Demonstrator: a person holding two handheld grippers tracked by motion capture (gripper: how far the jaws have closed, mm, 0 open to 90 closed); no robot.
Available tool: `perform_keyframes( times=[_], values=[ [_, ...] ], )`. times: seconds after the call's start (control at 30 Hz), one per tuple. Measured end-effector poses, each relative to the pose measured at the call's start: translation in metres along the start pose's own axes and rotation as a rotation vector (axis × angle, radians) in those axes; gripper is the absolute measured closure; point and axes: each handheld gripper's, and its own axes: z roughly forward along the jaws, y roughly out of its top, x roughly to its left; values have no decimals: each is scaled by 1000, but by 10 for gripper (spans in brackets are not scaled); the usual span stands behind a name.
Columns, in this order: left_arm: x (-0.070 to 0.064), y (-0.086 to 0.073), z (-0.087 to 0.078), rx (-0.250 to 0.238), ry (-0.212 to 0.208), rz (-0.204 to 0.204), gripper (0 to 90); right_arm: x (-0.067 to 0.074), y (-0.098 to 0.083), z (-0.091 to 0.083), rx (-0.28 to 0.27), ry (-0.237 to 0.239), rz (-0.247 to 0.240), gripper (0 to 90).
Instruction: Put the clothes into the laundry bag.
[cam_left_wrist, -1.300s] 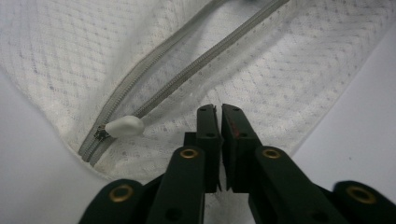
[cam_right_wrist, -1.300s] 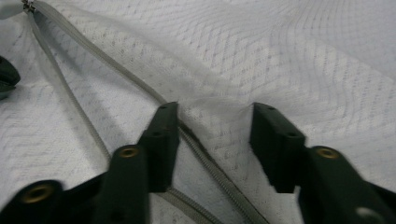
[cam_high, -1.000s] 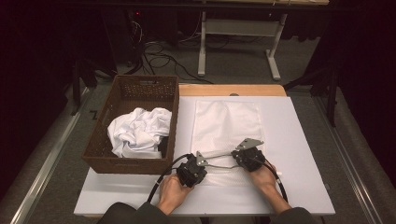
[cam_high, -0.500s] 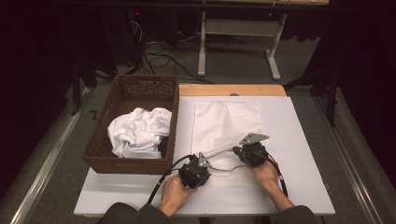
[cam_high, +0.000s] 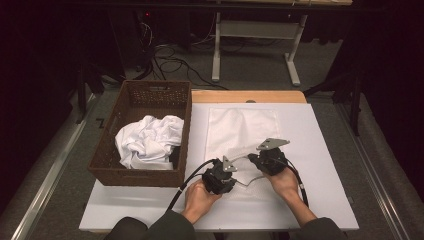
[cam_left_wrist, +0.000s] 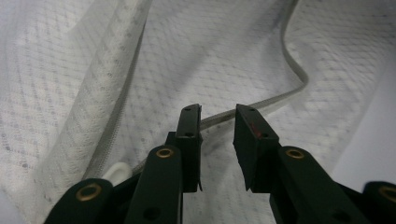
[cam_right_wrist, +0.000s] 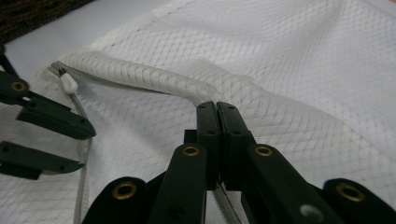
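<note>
A white desk (cam_high: 320, 210) carries the work. At its near edge the left tongs (cam_left_wrist: 217, 122) have just been opening, nothing between the jaws; the right tongs (cam_right_wrist: 217, 114) pinch the zipper edge of the white mesh bag (cam_high: 242, 131) lying mid-desk. Farther left, a wicker basket (cam_high: 131, 172) holds white cloth (cam_high: 147, 140).

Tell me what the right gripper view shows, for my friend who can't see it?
The right gripper, fingers shut, pinches the zipper edge of a white mesh laundry bag and lifts it off the white table. At the left, the left gripper is open near the white zipper pull.
</note>
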Motion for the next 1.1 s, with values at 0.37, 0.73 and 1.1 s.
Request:
perform_keyframes(
  times=[0.37,0.73,1.1],
  values=[
    [9,3,4,8,64,-37,682,-8,12,-14,-34,-2,15,897],
    [12,2,6,28,89,-49,666,-11,26,-26,-55,-21,12,898],
    [14,2,3,39,93,-52,618,-15,33,-29,-37,-19,14,898]
  ],
)
